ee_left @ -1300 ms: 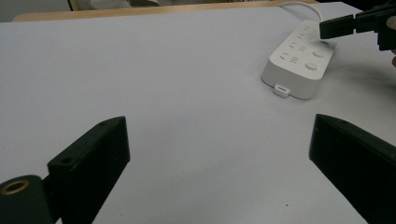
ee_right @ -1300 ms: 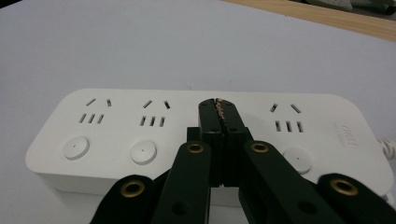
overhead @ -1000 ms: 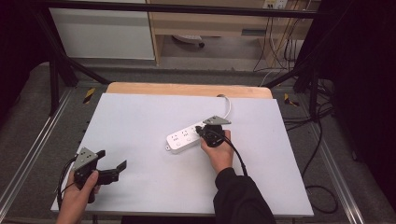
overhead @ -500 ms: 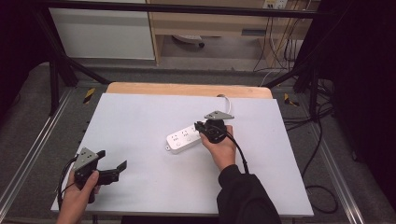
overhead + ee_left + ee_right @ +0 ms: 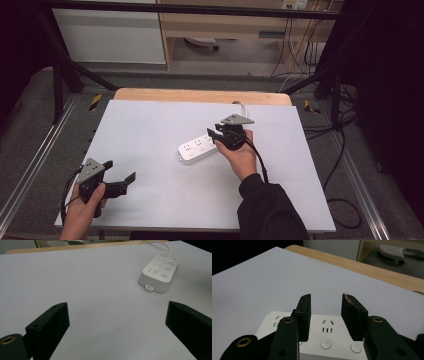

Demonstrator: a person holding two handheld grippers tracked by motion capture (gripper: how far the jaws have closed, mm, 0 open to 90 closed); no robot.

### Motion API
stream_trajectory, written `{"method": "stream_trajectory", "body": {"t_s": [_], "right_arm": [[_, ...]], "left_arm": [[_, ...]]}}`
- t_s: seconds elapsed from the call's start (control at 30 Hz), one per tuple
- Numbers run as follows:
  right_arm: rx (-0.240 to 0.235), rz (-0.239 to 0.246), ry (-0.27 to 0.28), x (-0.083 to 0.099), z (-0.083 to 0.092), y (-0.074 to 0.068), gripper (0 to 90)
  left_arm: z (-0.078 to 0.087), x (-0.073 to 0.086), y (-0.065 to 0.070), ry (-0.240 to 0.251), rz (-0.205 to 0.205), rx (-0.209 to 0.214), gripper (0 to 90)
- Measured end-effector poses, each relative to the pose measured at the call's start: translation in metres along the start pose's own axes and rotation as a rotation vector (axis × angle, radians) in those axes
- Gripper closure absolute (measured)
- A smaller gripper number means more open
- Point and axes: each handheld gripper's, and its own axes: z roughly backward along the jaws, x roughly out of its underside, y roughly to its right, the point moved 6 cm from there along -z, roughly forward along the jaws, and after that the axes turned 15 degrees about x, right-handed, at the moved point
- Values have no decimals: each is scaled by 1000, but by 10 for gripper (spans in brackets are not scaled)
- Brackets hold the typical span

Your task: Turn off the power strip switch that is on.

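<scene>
While the white power strip [image 5: 199, 147] lies flat near the middle of the desk [image 5: 150, 125], its cord running toward the far edge, the right claw [image 5: 216, 134] sits over its right end, jaws just opened partway, gripping nothing. Left claw [image 5: 120, 176] near the front-left corner, jaws wide, empty.

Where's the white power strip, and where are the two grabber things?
power strip [image 5: 197, 148], high view, its top face.
right gripper [image 5: 216, 136], high view, between its fingertips.
left gripper [image 5: 121, 176], high view, between its fingertips.

Lab: framed rig table [image 5: 150, 130], floor cables [image 5: 300, 55].
</scene>
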Motion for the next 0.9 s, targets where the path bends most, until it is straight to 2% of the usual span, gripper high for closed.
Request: {"method": "stream_trajectory", "body": {"t_s": [0.2,0.4,0.6,0.73,0.8,0.9], "right_arm": [[-2,8,45,-6,1,2,509],[12,-1,55,-7,3,7,478],[12,-17,44,-8,5,12,436],[16,-36,33,-9,7,16,323],[12,-49,10,-9,11,18,301],[5,-29,-5,-10,18,19,233]], "left_arm": [[0,0,0,5,1,-1,50],[0,0,0,5,2,-1,50],[1,0,-1,2,2,-4,50],[1,0,-1,3,5,-4,50],[1,0,-1,3,5,-4,50],[1,0,-1,3,5,-4,50]]}}
